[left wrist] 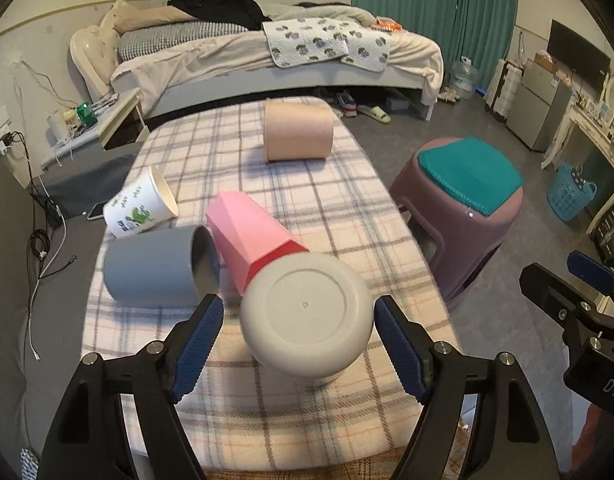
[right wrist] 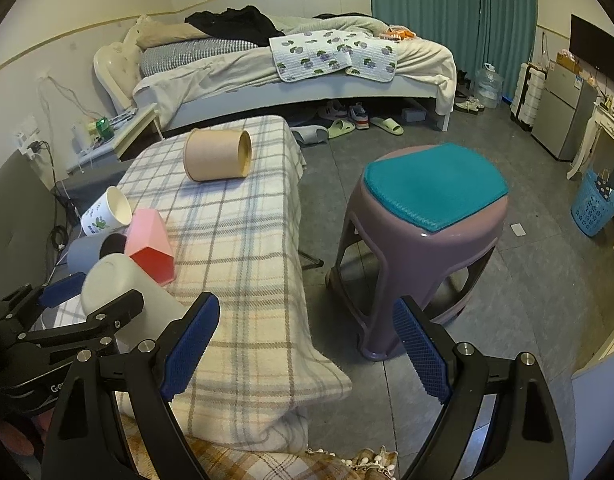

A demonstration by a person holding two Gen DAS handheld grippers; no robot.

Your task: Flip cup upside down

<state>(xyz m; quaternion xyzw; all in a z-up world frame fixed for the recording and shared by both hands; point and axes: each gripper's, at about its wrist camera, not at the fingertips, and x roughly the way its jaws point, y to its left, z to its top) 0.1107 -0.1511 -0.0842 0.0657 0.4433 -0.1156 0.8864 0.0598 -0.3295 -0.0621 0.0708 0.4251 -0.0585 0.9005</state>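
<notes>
A white cup (left wrist: 307, 316) stands mouth-down, slightly tilted, on the plaid-covered table (left wrist: 267, 412), its flat base facing me. My left gripper (left wrist: 298, 344) is open, its blue pads on either side of the cup with gaps showing. The cup also shows in the right wrist view (right wrist: 119, 284), between the left gripper's fingers (right wrist: 63, 292). My right gripper (right wrist: 307, 348) is open and empty, off the table's right edge above the floor. A pink faceted cup (left wrist: 251, 236), a grey cup (left wrist: 159, 268), a white printed paper cup (left wrist: 141, 204) and a tan cup (left wrist: 299, 130) lie on their sides.
A purple stool (right wrist: 423, 240) with a teal cushion stands on the floor right of the table. A bed (left wrist: 267, 60) runs along the back. A blue basket (right wrist: 595, 208) and cabinets stand at far right. Cables hang at the left.
</notes>
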